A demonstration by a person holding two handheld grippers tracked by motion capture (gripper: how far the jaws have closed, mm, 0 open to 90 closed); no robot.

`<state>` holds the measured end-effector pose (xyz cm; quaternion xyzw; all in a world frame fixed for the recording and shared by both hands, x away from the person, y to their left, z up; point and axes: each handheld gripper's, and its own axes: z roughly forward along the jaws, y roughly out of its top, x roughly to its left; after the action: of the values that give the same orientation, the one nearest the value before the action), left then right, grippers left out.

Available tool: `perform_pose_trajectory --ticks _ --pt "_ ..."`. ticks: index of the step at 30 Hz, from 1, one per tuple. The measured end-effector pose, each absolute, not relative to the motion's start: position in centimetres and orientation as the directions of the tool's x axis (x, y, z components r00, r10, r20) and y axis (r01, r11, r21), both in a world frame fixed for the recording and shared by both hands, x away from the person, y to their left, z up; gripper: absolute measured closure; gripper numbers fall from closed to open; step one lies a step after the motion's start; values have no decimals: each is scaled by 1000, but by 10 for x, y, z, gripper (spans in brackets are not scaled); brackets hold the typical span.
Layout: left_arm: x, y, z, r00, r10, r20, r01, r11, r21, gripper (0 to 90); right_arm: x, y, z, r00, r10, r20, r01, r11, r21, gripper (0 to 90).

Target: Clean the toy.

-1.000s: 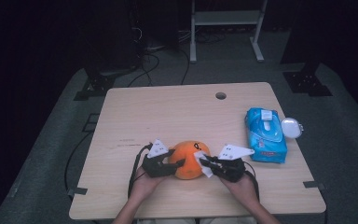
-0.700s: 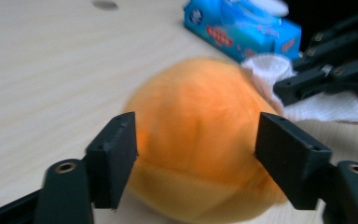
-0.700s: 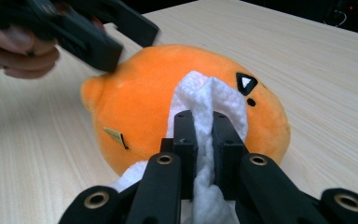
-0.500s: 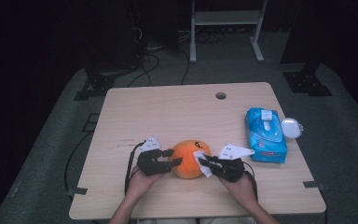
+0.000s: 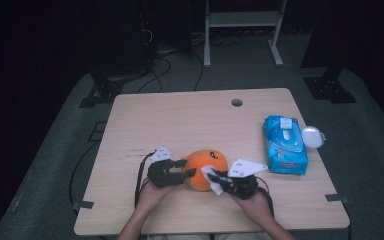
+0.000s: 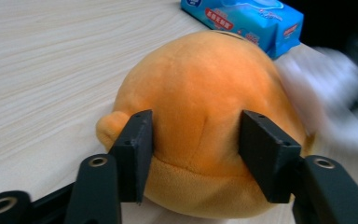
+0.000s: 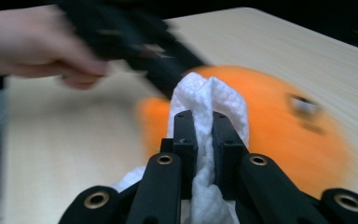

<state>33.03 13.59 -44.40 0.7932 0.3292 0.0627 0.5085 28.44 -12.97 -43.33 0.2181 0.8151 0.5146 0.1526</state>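
An orange plush (image 5: 206, 169) sits near the front edge of the worktop (image 5: 190, 120). The left gripper (image 5: 186, 173) holds its left side, fingers (image 5: 180, 163) pressed on the fabric after a slight loosening. The right gripper (image 5: 215, 177) presses a pinched white wipe (image 5: 211, 178) to the plush's right side. A blue wipes pack (image 5: 285, 145) lies to the right, with a white lid (image 5: 313, 136) just beside it.
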Motion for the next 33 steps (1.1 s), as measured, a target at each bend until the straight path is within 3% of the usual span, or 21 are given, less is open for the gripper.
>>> perform_pose_trajectory --ticks 3,6,11,14,15,19,27,33 --pt "328 133 -445 774 605 -187 439 -300 847 488 276 -110 -437 -881 465 -88 147 445 884 817" --pt "326 132 -445 774 607 -180 437 -306 846 494 280 -115 -436 -875 479 -66 166 424 890 817" --pt "326 132 -447 776 608 -168 430 -314 847 499 301 -152 -435 -799 601 2 257 338 905 817" --pt "326 134 -441 774 600 -205 440 -277 854 434 299 -149 -438 -799 602 -6 256 349 901 817" --pt "324 135 -436 773 579 -259 448 -210 869 338 293 -141 -439 -814 581 -28 235 373 898 817" --pt "322 127 -440 777 607 -166 415 -296 860 394 288 -133 -435 -838 545 -42 205 384 900 817" --pt "323 128 -445 783 603 -153 402 -303 864 435 308 -164 -444 -772 632 68 318 292 902 817" --pt "323 128 -446 794 593 -135 387 -322 864 448 303 -155 -433 -787 616 31 276 306 911 816"
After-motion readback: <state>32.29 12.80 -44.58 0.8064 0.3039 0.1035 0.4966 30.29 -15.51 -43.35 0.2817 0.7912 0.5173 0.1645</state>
